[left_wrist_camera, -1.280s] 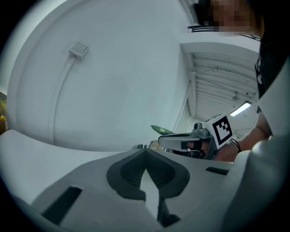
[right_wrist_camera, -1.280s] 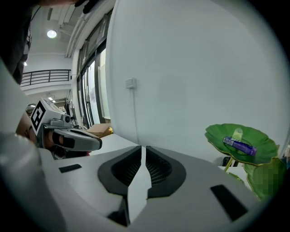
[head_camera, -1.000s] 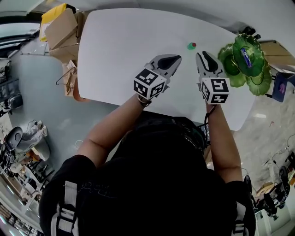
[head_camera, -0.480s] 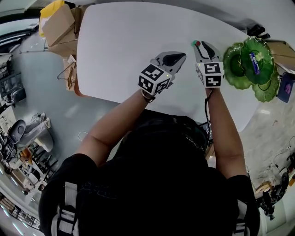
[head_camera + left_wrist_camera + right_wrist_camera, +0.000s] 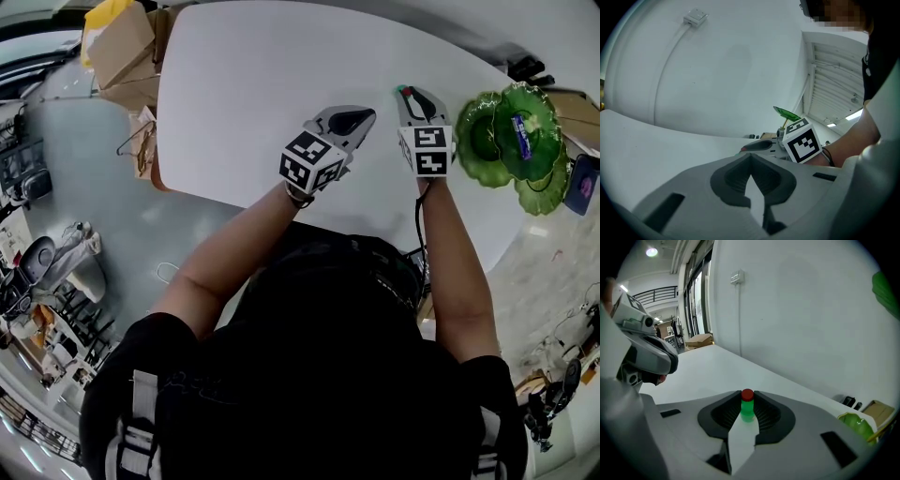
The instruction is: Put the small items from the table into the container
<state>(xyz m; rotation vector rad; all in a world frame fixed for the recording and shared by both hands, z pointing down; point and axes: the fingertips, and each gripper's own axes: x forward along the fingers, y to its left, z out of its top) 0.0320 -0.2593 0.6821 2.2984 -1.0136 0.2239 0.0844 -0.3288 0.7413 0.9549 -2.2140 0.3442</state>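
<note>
The right gripper [image 5: 412, 98] has come forward over the white table [image 5: 253, 94] and now has the small green bottle-shaped piece with a red cap [image 5: 747, 408] between the tips of its jaws. In the right gripper view the dark pads sit against both sides of the green body, with the red cap just above them. I judge the claw to be clamped on the piece rather than merely standing around it (the piece still appears to be standing on the table, not lifted). So the pick looks made. What remains is the lift and the carry to the right, where the green leaf-shaped glass dish [image 5: 480, 141] sits near the table's right edge, not far from the gripper. A small blue packet [image 5: 520, 123] already lies in the dish.

A second ago that gripper was nearer the person, and the green piece stood free on the table beyond its tips, to the far left of them. Half a second ago the tips had just reached the piece. Since then the gripper has barely moved, which fits a closing of the jaws.

The left gripper [image 5: 354, 120] has stayed almost where it was, over the middle of the table to the left of the right one. Its jaws are drawn together at the tips with nothing between them, only a sliver of table showing through behind.
</note>
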